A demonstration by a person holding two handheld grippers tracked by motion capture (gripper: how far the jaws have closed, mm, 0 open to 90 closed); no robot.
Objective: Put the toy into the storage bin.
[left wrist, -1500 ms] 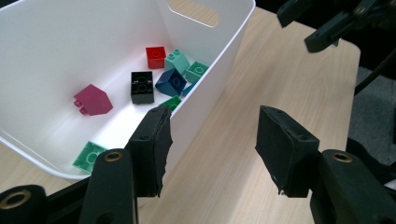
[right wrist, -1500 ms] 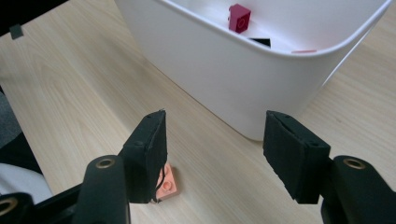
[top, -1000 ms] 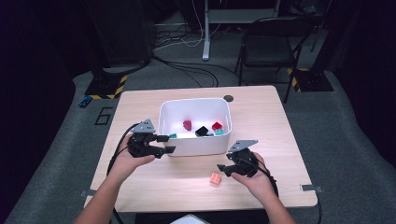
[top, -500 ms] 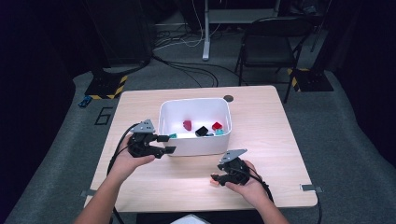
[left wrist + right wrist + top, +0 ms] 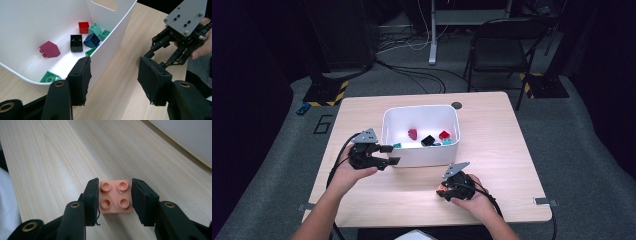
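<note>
One small pink block (image 5: 115,196) sits right between the jaws of the right gripper (image 5: 115,200), flat on the table (image 5: 512,145) w/ its four studs up; both pads touch its two side walls, so the jaws, which have just been closing, now pinch the block; it is square on top, so no long side to line up w/; from above, the right gripper (image 5: 451,189) is at the near edge of the table, w/ a bit of pink at its tip; the white bin (image 5: 421,156) is up and to the left of it, near but not touching, so I think the next move is lift, go fwd and a bit left, then over the near wall; that wall is the main thing in the way, so the block has to go up first; the left gripper (image 5: 388,154) is far nearer to the bin, jaws wide apart w/ nothing held, one jaw by the bin's outer wall and rim, holding no block; in the left gripper view the left jaws stand open on both sides of the bin's corner; it could bump the right hand if both go to the same corner; inside the bin lie a dark pink block (image 5: 50,49), a black block (image 5: 76,43), a red block (image 5: 83,27), a blue block (image 5: 91,40) and a few green blocks (image 5: 50,77); a small dark round thing (image 5: 456,105) sits past the bin, out of the way.
</note>
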